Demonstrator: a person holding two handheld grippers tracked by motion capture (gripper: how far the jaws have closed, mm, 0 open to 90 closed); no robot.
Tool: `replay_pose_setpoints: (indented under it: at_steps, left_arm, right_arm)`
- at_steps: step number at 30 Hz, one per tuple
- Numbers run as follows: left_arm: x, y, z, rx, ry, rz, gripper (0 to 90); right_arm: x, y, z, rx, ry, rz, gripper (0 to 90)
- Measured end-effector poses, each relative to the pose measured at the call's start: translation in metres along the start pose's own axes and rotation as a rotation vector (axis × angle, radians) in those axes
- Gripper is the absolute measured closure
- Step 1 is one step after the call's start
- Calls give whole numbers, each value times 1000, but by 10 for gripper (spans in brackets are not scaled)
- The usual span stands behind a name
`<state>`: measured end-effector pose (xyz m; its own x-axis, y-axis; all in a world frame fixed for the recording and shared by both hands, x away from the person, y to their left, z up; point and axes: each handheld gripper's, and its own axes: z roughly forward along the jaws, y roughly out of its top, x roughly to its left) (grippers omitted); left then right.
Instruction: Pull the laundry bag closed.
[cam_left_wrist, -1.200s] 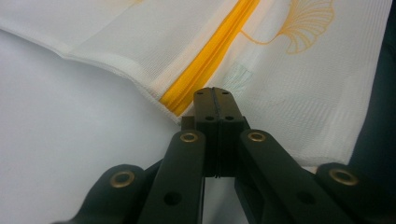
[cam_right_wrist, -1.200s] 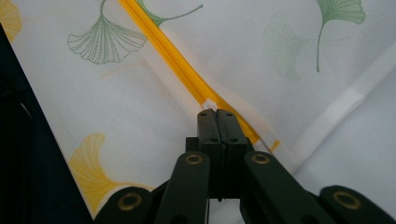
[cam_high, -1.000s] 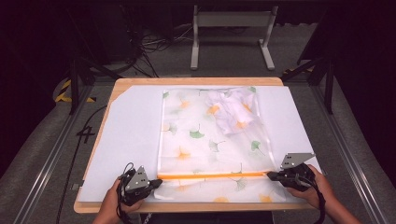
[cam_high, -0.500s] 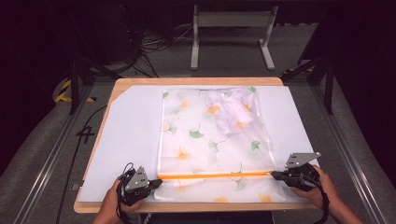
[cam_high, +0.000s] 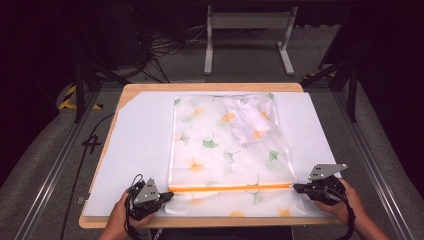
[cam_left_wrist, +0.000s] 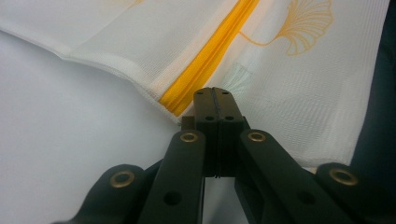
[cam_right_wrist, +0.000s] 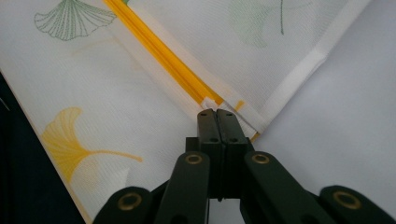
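No brand, label or readable writing on anything in view.

Mesh bag (cam_high: 225, 150): white, fine woven netting, semi-sheer, rectangular, printed with ginkgo leaves in orange, yellow and green. Lies flat in the middle of the table, long axis running away from the person, near edge close to the table's front edge. White tape binding along the side hems.

Zipper (cam_high: 230, 188): bright yellow-orange, straight, ribbed teeth, runs across the bag's near end from side to side.

Crumpled white cloth (cam_high: 250, 117) with the same leaf print shows at the bag's far right corner; cannot tell if it is inside or on top.

Table (cam_high: 200, 87): light wood, rounded corners, covered by a smooth matte white sheet (cam_high: 135, 145).

Left gripper (cam_left_wrist: 212, 95): matte black jaws with brass-coloured rivets, pressed together, tips at the bag's left edge just beside the zipper's end; cannot tell whether fabric is pinched. Left hand (cam_high: 120, 220) holds it at the near left corner.

Right gripper (cam_right_wrist: 216, 114): jaws pressed together at the zipper's right end, tips against the white hem tab; actual pinch not visible. Grey 3-cornered plate on top. Right hand (cam_high: 345, 202) at the near right.
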<state>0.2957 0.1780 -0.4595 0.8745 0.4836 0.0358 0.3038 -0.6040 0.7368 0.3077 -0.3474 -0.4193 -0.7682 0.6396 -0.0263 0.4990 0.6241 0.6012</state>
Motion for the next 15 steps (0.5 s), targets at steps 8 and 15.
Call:
replay_pose_setpoints:
  at_steps: [8,15]
  left_arm:
    - [0,0,0,0,-2,-1,900]
    - [0,1,-1,8,1,8,900]
  right_arm:
    - [-1,-4,2,-8,5,14,900]
    - [1,-6,2,-21,3,22,900]
